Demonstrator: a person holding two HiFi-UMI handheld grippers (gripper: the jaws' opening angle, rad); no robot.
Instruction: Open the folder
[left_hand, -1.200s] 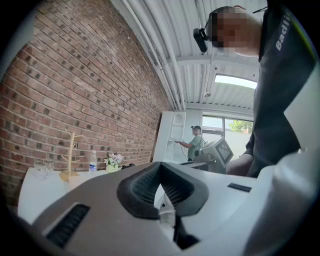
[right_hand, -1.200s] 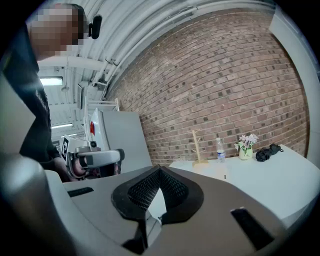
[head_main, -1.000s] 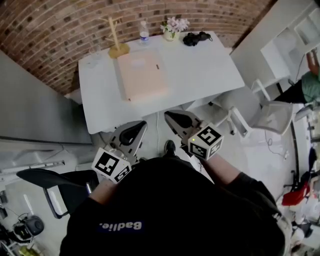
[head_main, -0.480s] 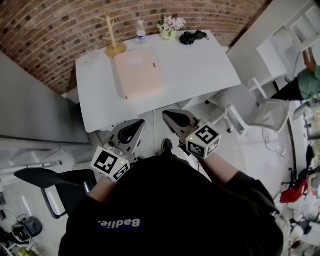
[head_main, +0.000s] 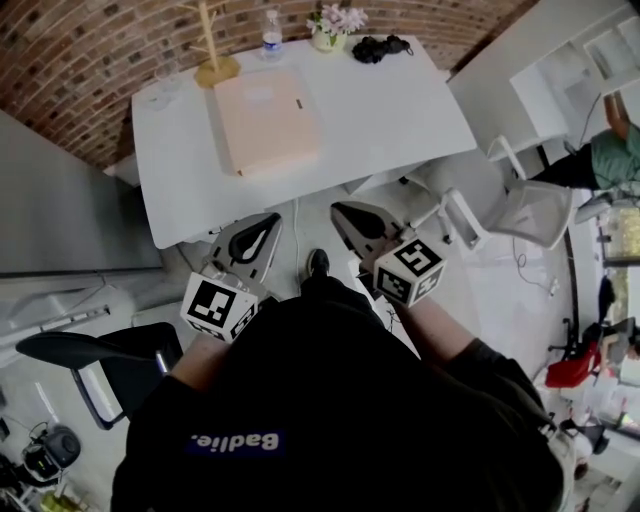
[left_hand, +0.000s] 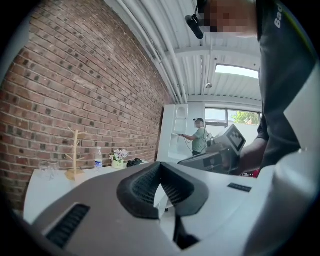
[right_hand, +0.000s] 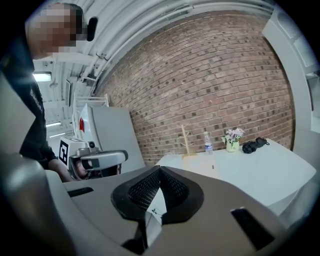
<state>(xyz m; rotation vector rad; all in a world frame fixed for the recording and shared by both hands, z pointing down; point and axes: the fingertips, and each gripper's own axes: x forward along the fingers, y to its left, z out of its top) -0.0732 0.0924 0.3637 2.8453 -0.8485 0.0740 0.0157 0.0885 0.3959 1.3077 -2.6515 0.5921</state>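
A closed peach folder (head_main: 265, 120) lies flat on the white table (head_main: 400, 100), towards its far left part. In the right gripper view the folder (right_hand: 199, 161) shows edge-on as a thin pale strip. My left gripper (head_main: 268, 222) and right gripper (head_main: 340, 212) hang side by side in front of my body, short of the table's front edge and well apart from the folder. Both point towards the table, shut, with nothing held. The left gripper view shows its jaws (left_hand: 160, 165) meeting at the tips; so do those in the right gripper view (right_hand: 160, 170).
Along the table's far edge stand a wooden branch stand (head_main: 212, 60), a water bottle (head_main: 270, 35), a pot of flowers (head_main: 333, 25) and a black bundle (head_main: 378, 47). A black chair (head_main: 100, 360) is at my left, a white chair (head_main: 520, 215) at my right. A person in green (head_main: 610, 160) stands by white shelves.
The table and folder have slid up and left in the head view. Both grippers have sunk slightly and stay shut and empty.
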